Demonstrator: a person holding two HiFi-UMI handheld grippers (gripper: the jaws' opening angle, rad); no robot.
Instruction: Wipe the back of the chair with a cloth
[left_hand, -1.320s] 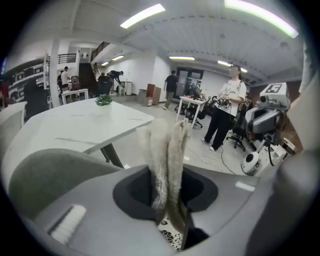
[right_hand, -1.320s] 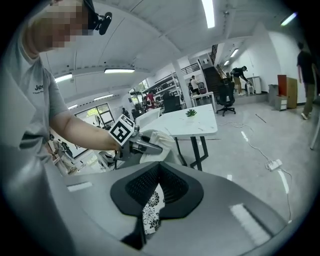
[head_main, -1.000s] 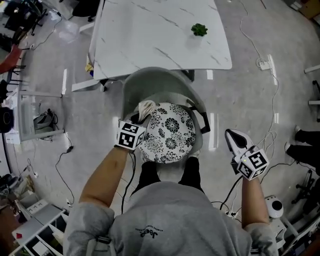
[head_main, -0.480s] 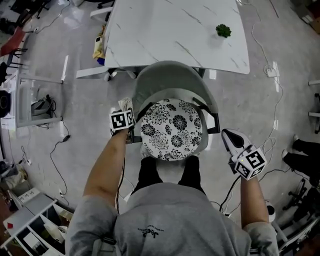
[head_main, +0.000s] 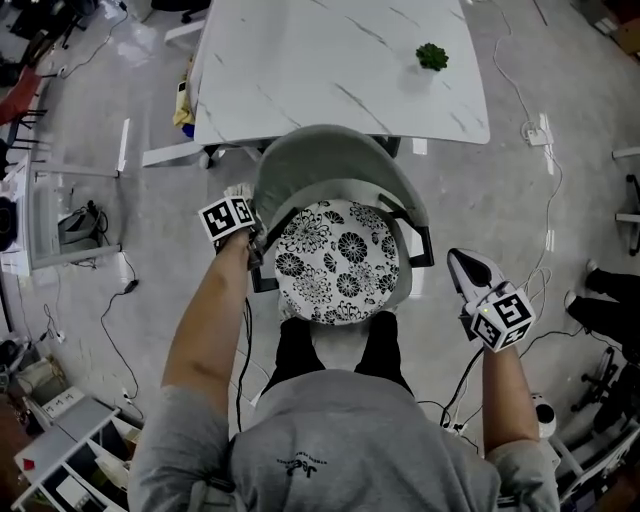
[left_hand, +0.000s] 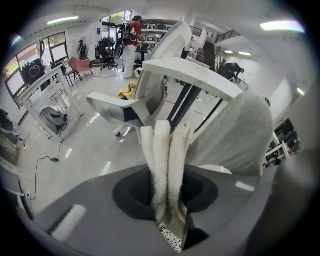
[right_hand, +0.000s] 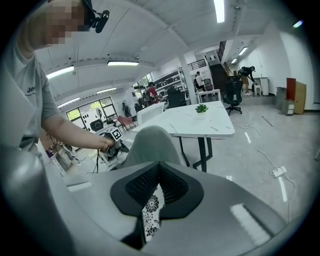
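Left gripper (left_hand: 168, 137) clamped on cloth (left_hand: 162, 172); right gripper (right_hand: 159, 169) closed, empty. Press cloth flat against chair back (head_main: 330, 152), sweep along curve.

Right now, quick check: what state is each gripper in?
Left gripper: closed, holding the cloth.
Right gripper: closed, holding nothing.

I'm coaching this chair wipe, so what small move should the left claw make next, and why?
Probably press the cloth onto the chair back and sweep rightward: the left claw is shut on it beside the back's left edge, the curve stretching right.
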